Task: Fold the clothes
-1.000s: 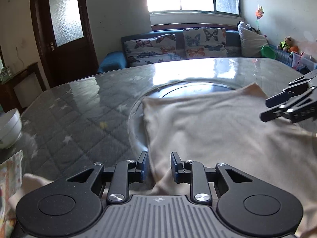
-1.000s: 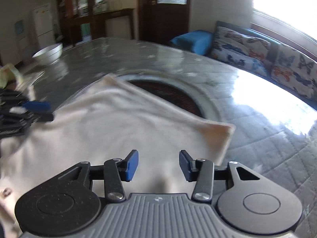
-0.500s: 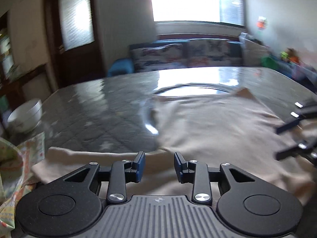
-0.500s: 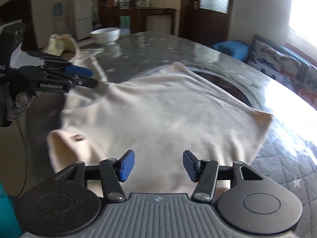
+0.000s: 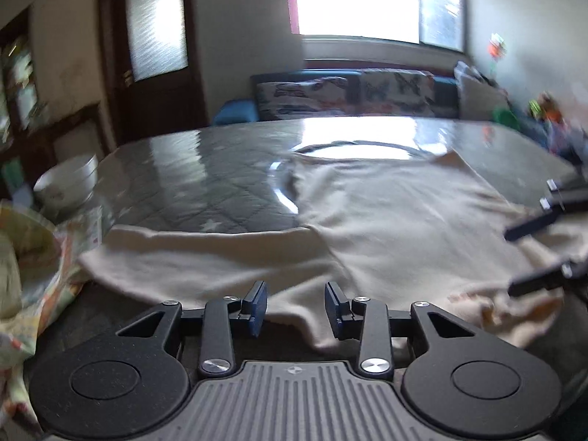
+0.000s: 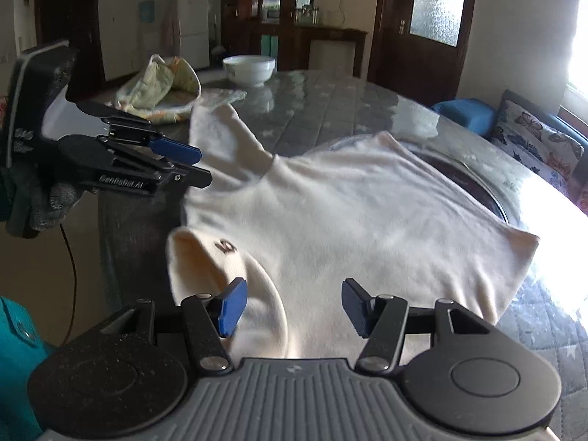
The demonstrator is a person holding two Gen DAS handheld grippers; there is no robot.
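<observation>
Both grippers hover tilted down over the desk (image 6: 330, 110). The left gripper (image 5: 296, 308) is opening with nothing pinched, and the right gripper (image 6: 294, 307) is spread, empty. The cream shirt (image 6: 349, 213) lies flat.

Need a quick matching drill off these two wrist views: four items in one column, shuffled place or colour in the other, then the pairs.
Things:
1. cream shirt
2. white bowl
3. patterned cloth
4. butterfly cushion

Descriptions:
A. on the blue sofa beyond the table
B. spread flat across the table, one sleeve stretched out
C. bunched in a heap near the bowl
D. upright at the table's far edge, in front of the dark cabinet

Pairs: 1-B, 2-D, 3-C, 4-A
</observation>
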